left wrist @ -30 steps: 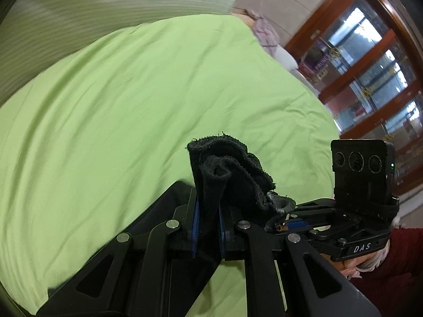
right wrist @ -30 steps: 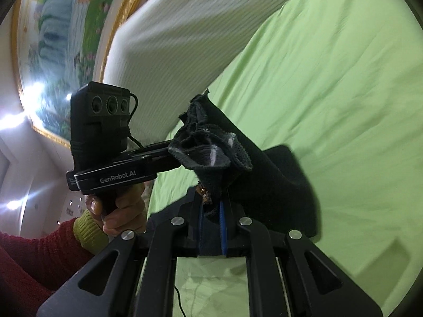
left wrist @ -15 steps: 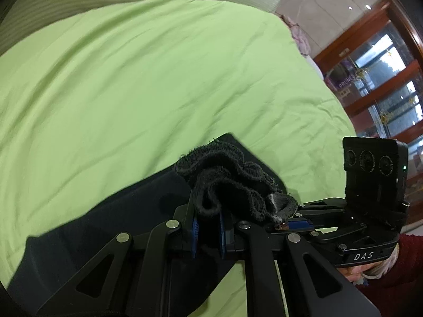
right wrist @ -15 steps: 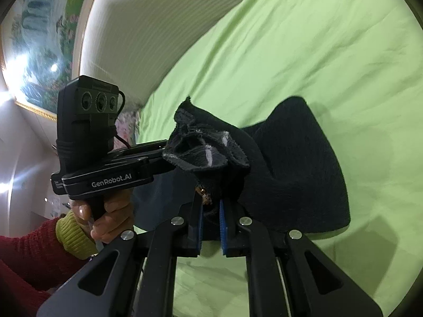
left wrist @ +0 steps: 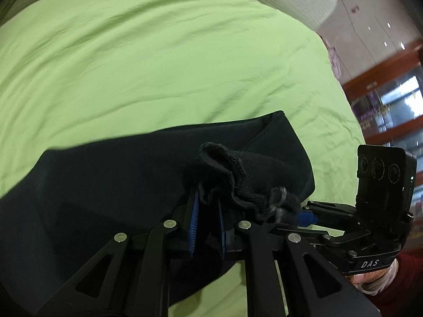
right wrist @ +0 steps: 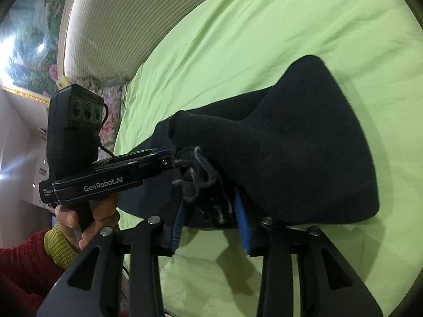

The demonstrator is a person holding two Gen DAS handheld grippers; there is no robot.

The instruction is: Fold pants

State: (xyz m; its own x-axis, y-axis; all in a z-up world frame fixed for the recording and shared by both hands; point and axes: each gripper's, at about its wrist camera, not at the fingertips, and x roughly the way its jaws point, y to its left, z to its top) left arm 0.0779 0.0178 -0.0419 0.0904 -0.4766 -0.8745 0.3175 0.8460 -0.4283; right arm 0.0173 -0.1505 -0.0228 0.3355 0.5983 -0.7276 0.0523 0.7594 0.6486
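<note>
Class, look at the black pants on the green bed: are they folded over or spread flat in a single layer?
Folded over. The pants lie doubled on the green sheet, an upper layer draped over a lower one, its bunched edge between the right gripper's opening jaws.

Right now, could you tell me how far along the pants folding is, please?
Done: the black pants lie doubled over on the green sheet. In hand: the left tongs are pinching the bunched edge, while the right tongs are opening with cloth between their blue pads but no longer pressed. Left: the left tongs must let go, and the rumpled edge needs flattening, perhaps one more fold.
</note>
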